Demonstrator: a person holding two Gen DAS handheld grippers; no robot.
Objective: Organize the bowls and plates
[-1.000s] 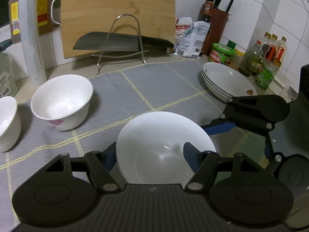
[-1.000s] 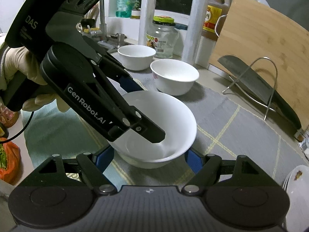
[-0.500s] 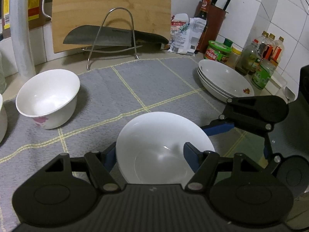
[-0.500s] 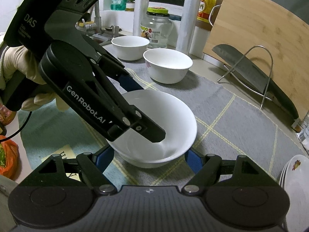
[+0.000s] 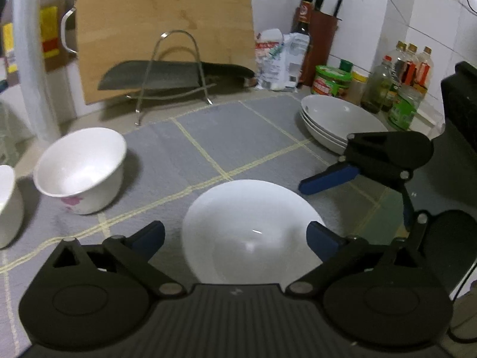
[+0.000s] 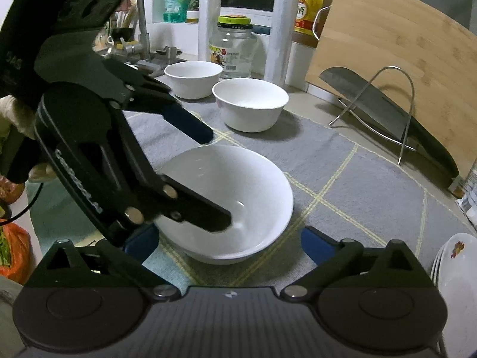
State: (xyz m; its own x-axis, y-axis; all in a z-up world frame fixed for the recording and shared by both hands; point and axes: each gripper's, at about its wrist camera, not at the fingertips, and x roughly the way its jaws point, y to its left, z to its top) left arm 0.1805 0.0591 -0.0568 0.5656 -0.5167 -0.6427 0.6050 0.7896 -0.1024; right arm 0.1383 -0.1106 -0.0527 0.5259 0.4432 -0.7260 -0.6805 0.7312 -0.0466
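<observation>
1. Both grippers have just been opening: earlier each was pinched on the rim of the wide white bowl (image 5: 253, 223); now the left gripper (image 5: 235, 235) and right gripper (image 6: 226, 241) stand wide, with the bowl between the pads but not pressed.
2. Left gripper fingers (image 5: 149, 235) are apart, one on each side of the bowl in the left wrist view.
3. Right gripper fingers (image 6: 316, 244) are apart too, clear of the bowl wall.
4. Bowl sits on the grey mat (image 5: 184, 152), upright.
5. Two smaller bowls (image 6: 250, 104) stand beyond the wide bowl, apart from it, near the mat's far-left edge.
6. Stack of plates (image 5: 337, 125) lies right of the bowl, near the mat's right edge.
7. Gloved hand (image 6: 15, 116) grips the left gripper's body.
</observation>
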